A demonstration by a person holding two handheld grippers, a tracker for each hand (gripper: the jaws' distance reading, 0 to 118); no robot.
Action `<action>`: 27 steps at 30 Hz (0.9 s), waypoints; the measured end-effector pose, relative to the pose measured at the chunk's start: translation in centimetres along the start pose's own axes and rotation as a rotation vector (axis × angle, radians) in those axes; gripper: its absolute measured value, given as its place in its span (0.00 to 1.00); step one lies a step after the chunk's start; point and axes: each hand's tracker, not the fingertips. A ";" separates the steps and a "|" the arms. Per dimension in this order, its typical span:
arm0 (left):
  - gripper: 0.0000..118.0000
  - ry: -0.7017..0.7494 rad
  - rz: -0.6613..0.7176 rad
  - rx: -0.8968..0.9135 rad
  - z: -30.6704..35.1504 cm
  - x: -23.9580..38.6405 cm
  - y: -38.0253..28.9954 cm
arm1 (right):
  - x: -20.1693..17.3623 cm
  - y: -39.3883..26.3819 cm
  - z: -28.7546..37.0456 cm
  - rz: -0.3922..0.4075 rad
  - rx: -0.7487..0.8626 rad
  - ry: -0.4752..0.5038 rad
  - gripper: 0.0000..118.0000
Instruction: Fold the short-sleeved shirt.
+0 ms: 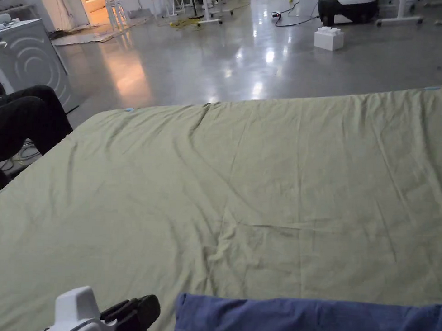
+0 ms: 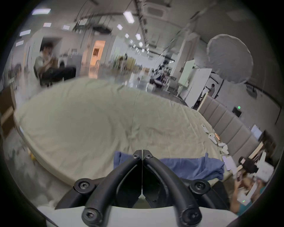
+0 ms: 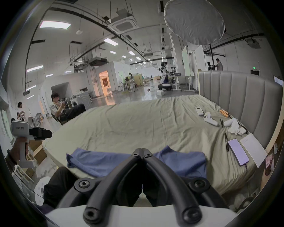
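Right gripper view: a bed is seen ahead of both grippers, with the shirt spread at its near edge, just beyond the clenched, empty right gripper. Left gripper is likewise clenched empty beside the shirt.

shirt: soft blue cloth | bedsheet: matt creased cloth | floor: glossy, maybe polished concrete

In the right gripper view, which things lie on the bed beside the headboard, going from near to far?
White notebook with the phone beside it → crumpled white tissue → white hand controller → white remote.
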 end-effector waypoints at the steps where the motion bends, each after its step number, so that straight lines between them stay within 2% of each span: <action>1: 0.05 -0.006 0.035 -0.027 -0.9 -1.1 -0.2 | 0.0 -0.1 0.2 0.001 -0.013 -0.006 0.00; 2: 0.16 -0.019 0.072 -0.057 -2.0 -2.3 -0.3 | 0.1 -0.2 0.3 0.001 -0.023 -0.014 0.00; 3: 0.40 0.004 0.089 -0.092 -3.3 -3.1 -0.6 | 0.2 -0.4 0.4 0.001 -0.030 -0.020 0.00; 4: 0.60 0.009 0.090 -0.124 -4.4 -3.8 -0.9 | 0.4 -0.5 0.4 -0.004 -0.036 -0.026 0.00; 5: 0.74 0.007 0.096 -0.151 -5.6 -4.3 -1.1 | 0.4 -0.4 0.5 -0.012 -0.041 -0.031 0.00; 6: 0.82 0.009 0.073 -0.165 -6.7 -4.7 -1.5 | 0.5 -0.5 0.5 -0.024 -0.042 -0.036 0.00; 9: 0.82 0.012 0.069 -0.217 -9.4 -5.3 -2.4 | 0.4 -0.3 0.5 -0.051 -0.038 -0.043 0.00; 14: 0.82 -0.039 0.205 -0.293 -13.9 -6.1 -3.2 | 0.2 -0.1 0.1 -0.067 -0.032 -0.055 0.00; 17: 0.76 -0.005 0.191 -0.320 -15.0 -5.7 -2.2 | 0.2 0.0 -0.1 -0.064 -0.036 -0.056 0.00; 18: 0.66 -0.015 0.192 -0.311 -14.5 -5.5 -1.7 | 0.2 0.0 -0.1 -0.064 -0.037 -0.056 0.00; 19: 0.49 -0.028 0.208 -0.292 -14.6 -5.5 -1.4 | 0.2 -0.1 -0.2 -0.069 -0.038 -0.053 0.00; 20: 0.26 -0.044 0.259 -0.285 -15.0 -5.7 -1.3 | 0.3 -0.2 -0.3 -0.081 -0.044 -0.044 0.00; 21: 0.13 -0.054 0.315 -0.291 -15.6 -6.0 -1.5 | 0.4 -0.3 -0.4 -0.088 -0.050 -0.040 0.00; 23: 0.12 -0.068 0.389 -0.300 -16.5 -6.1 -2.1 | 0.4 -0.4 -0.6 -0.087 -0.062 -0.044 0.00; 27: 0.08 -0.077 0.399 -0.282 -15.1 -3.5 -2.8 | 0.6 -0.5 -0.2 -0.056 -0.073 -0.059 0.00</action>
